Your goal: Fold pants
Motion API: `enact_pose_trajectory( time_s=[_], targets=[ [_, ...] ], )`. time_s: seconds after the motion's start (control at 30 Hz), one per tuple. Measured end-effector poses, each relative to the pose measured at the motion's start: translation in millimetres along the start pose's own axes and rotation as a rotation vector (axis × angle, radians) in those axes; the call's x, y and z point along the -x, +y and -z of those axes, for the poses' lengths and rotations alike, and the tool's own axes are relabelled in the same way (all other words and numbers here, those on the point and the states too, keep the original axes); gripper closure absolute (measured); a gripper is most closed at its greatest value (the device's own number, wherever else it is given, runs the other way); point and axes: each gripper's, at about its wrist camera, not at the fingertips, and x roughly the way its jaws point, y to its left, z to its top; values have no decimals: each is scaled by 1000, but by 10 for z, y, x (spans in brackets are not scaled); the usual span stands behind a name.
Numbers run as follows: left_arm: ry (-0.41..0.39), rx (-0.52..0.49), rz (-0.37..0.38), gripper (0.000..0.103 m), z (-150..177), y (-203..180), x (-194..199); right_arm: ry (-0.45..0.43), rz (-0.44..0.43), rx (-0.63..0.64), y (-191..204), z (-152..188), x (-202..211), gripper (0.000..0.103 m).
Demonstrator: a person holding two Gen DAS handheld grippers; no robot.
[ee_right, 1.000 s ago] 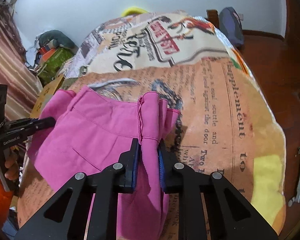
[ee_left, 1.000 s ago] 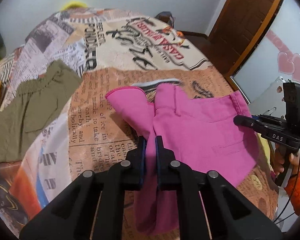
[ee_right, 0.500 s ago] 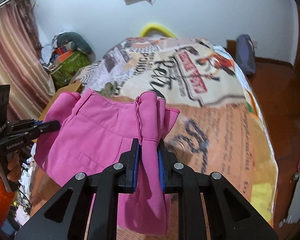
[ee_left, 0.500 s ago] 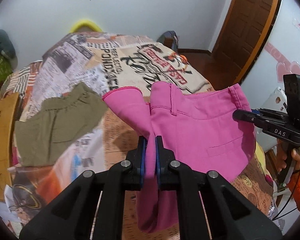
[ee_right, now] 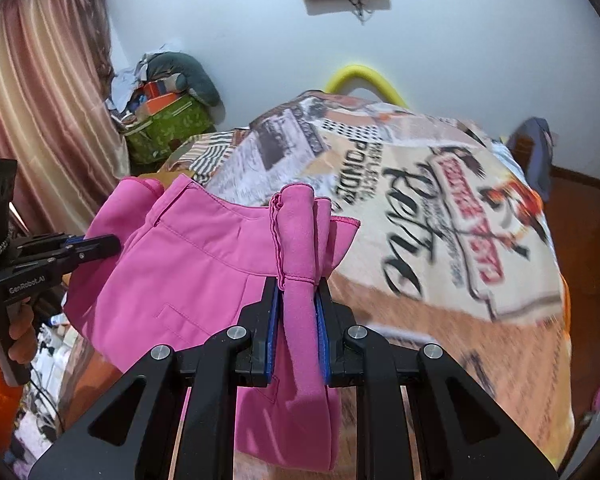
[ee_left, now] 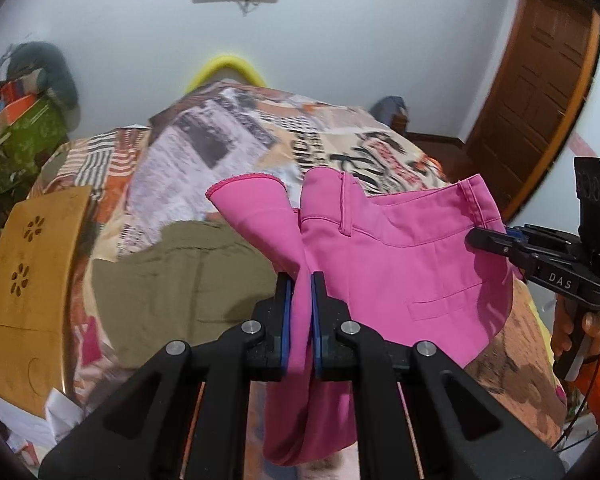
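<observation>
Bed w/ newsprint-pattern cover (ee_left: 228, 148) fills the left view. Olive shorts (ee_left: 172, 276) lie on it at 9 o'clock. Pink pants (ee_left: 400, 264) hang above the bed, centre, stretched btwn both grippers. Left gripper (ee_left: 299, 280) clamps one bunched end; right gripper (ee_right: 298, 288) clamps the other.

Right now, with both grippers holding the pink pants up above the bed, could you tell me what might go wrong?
1. The left gripper pinches only a thin bunched strip of the pink pants, so the cloth could slip free.
2. The right gripper clamps several gathered layers, which may set down creased.
3. The olive pants lie on the bed nearby, so the pink ones might land overlapping them.
</observation>
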Motion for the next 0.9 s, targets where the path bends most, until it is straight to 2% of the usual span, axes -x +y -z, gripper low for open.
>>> enact_pose_trajectory(
  time_s=[0.2,0.4,0.57,0.67,0.73,0.83,0.9],
  targets=[
    [12,51,-45,95,-98,589,-281,5,-18,43,247,-335,-560,88],
    [32,76,-119,95,-125,1153,-634,39,-27,101,530,-487,-1215,88],
    [121,113,-146,95,33,1575,-1136,119,-17,96,591,-473,-1779,88],
    [228,114,-174,94,234,1821,-1543,190,4,102,602,-395,-2062,88],
    [262,138,-174,91,349,1950,-1676,217,36,137,623,-340,-2173,88],
    [227,175,-137,89,389,2028,-1605,240,38,152,586,-307,-2182,87],
    [227,168,-166,88,390,2007,-1552,242,43,153,546,-307,-2129,82]
  ],
)
